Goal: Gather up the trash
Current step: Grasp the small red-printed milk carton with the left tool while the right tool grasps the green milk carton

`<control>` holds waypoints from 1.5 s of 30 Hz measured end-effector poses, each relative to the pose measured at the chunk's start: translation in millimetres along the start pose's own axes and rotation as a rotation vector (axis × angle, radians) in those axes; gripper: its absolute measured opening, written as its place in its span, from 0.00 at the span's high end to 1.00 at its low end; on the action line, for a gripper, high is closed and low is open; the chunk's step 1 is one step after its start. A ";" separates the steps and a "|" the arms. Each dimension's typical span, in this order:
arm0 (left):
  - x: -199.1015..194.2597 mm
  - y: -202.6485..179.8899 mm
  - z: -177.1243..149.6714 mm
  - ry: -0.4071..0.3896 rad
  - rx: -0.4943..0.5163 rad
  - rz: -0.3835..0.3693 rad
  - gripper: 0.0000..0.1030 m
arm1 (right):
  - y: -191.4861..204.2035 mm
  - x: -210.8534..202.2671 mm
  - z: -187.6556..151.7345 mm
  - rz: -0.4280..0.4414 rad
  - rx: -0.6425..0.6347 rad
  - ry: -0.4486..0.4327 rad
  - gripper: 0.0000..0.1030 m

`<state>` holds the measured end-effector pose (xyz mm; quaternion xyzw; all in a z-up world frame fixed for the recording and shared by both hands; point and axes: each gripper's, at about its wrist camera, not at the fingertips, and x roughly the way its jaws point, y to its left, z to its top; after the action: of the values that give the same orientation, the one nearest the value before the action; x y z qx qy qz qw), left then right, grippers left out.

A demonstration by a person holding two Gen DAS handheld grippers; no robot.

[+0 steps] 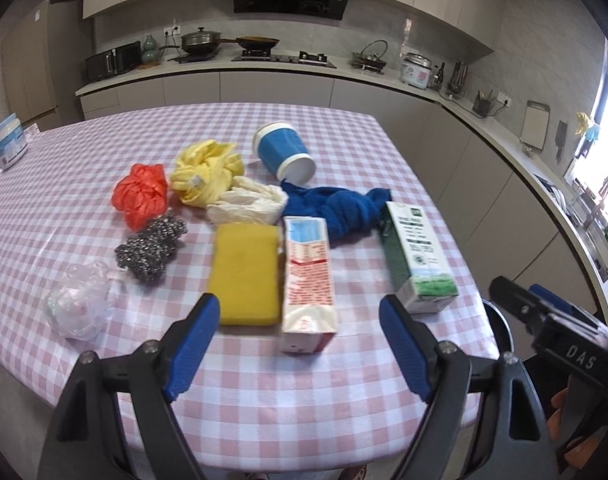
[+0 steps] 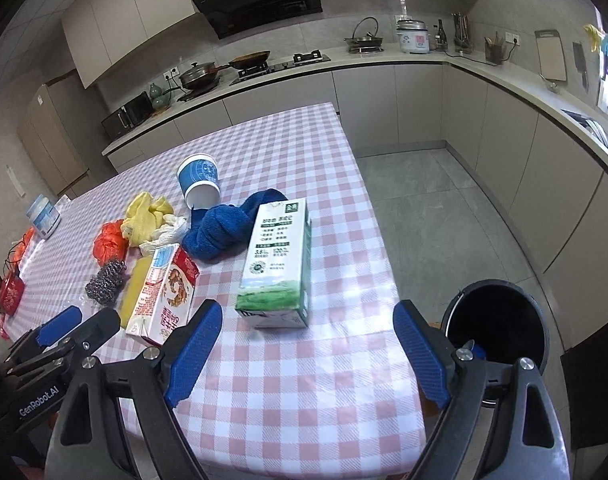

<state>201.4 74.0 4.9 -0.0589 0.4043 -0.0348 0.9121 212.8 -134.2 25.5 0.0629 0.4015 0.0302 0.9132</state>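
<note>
Table [image 1: 323, 400]: pink-and-white check cloth; carries all the loose items.
Bin [image 2: 499, 292]: black, round, on the floor just past the table's right edge; a small blue-and-white scrap lies at its bottom.
Left gripper [image 1: 300, 320]: jaws spread wide, nothing between them; hovers low over the near table edge, aimed at the red carton.
Right gripper [image 2: 307, 328]: jaws spread wide, holding nothing; hovers over the near right part of the table, green carton ahead, bin just beside its right finger.
Green carton [image 2: 278, 264]: lying on its side, apart from the red carton, near the towel.
Red carton [image 1: 307, 276]: lying flat, long side touching the sponge.
Blue towel [image 1: 343, 208]: bunched, between the two cartons and the cup.
Sponge [image 1: 246, 274]: yellow, flat, left of the red carton.
Cup [image 1: 286, 154]: blue and white, tipped on its side, mouth toward the towel.
Yellow bag [image 1: 206, 170]: crumpled, touching the white bag.
Red bag [image 1: 142, 194]: crumpled, left of yellow bag.
White bag [image 1: 250, 202]: crumpled, behind the sponge.
Scourer [image 1: 152, 250]: steel wool, below the red bag.
Clear bag [image 1: 78, 306]: crumpled, nearest the left edge.
</note>
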 end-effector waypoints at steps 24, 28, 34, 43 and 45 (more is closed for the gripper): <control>44.9 -3.4 6.0 0.061 0.061 -0.048 0.20 | 4.3 52.4 3.2 -0.010 0.032 0.080 0.14; 59.5 -9.3 10.2 0.064 0.093 -0.043 0.21 | 2.2 59.5 11.9 -0.027 0.040 0.075 0.14; 76.4 -13.9 13.3 0.080 0.123 -0.045 0.35 | 3.2 73.7 21.9 -0.032 0.044 0.082 0.13; 80.7 0.4 13.0 0.055 0.145 -0.019 0.65 | 20.1 100.3 26.9 -0.032 0.025 0.107 0.13; 78.4 7.1 12.5 0.049 0.136 -0.023 0.65 | 25.4 108.4 26.3 -0.035 0.016 0.119 0.13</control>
<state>263.4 73.3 -45.3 -0.0005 0.4224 -0.0738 0.9034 305.3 -100.0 -32.5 0.0611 0.4564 0.0149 0.8876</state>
